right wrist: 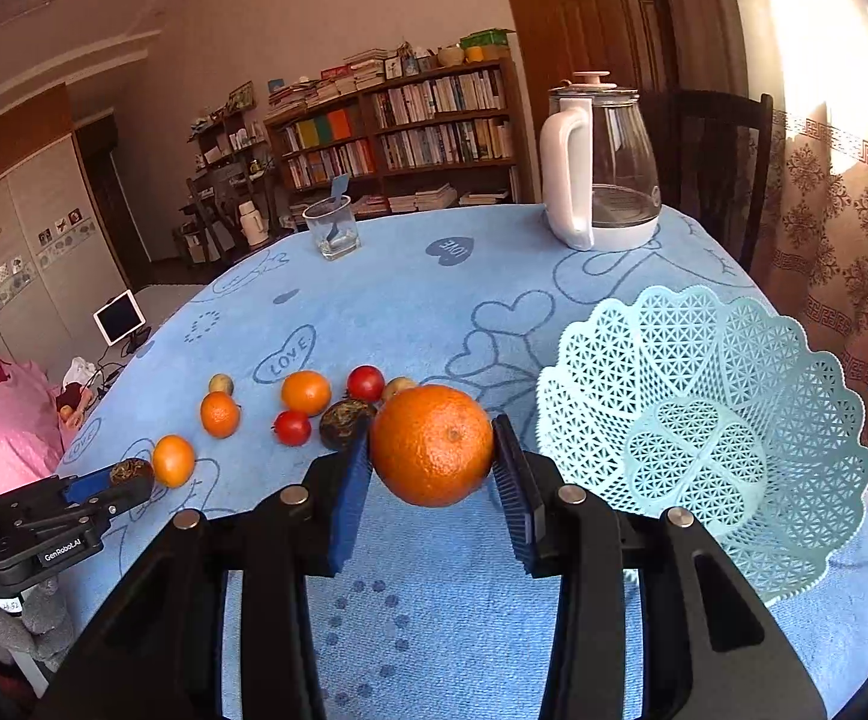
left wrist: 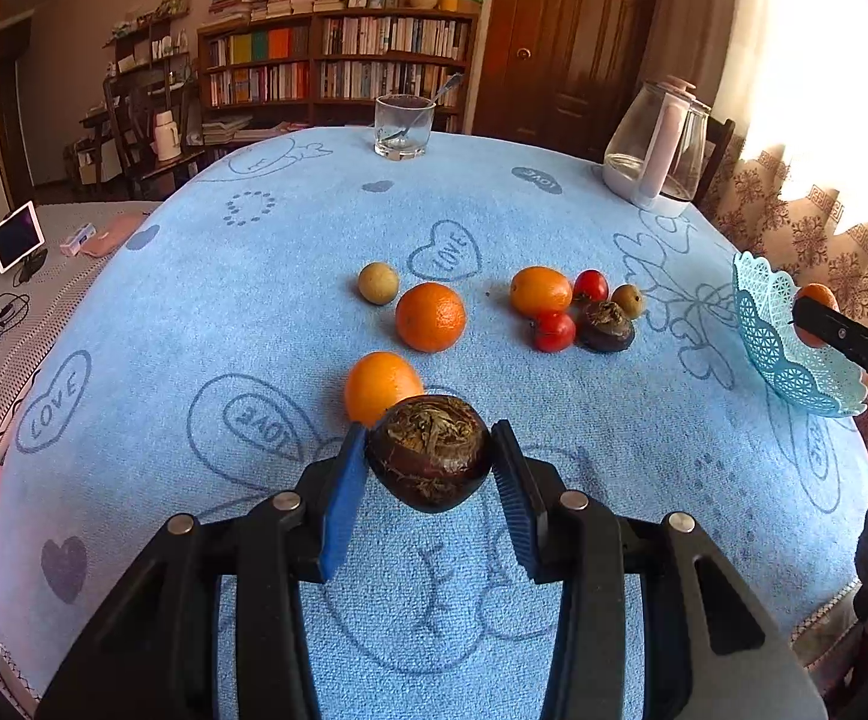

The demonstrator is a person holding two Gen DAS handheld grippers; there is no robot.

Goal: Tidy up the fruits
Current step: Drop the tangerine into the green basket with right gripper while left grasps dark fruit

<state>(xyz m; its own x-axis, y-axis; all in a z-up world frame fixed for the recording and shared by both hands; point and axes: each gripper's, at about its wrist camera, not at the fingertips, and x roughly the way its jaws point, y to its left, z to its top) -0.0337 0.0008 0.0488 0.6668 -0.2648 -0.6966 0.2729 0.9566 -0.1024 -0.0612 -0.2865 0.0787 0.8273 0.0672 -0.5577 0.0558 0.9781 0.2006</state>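
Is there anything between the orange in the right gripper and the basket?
Nothing visible. The right gripper holds the orange above bare blue tablecloth, and the empty lattice basket sits just to its right with its rim open toward it.

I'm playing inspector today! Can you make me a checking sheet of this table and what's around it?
Surface: blue towel cloth with LOVE hearts.
Job's things: loose fruits on cloth; lacy basket empty.
Clutter: glass with spoon, kettle.
Tongs: left tongs grip a dark fruit; right tongs grip an orange beside the basket.
Cables: wires by the tablet.
Surroundings: bookshelves, door, curtain.
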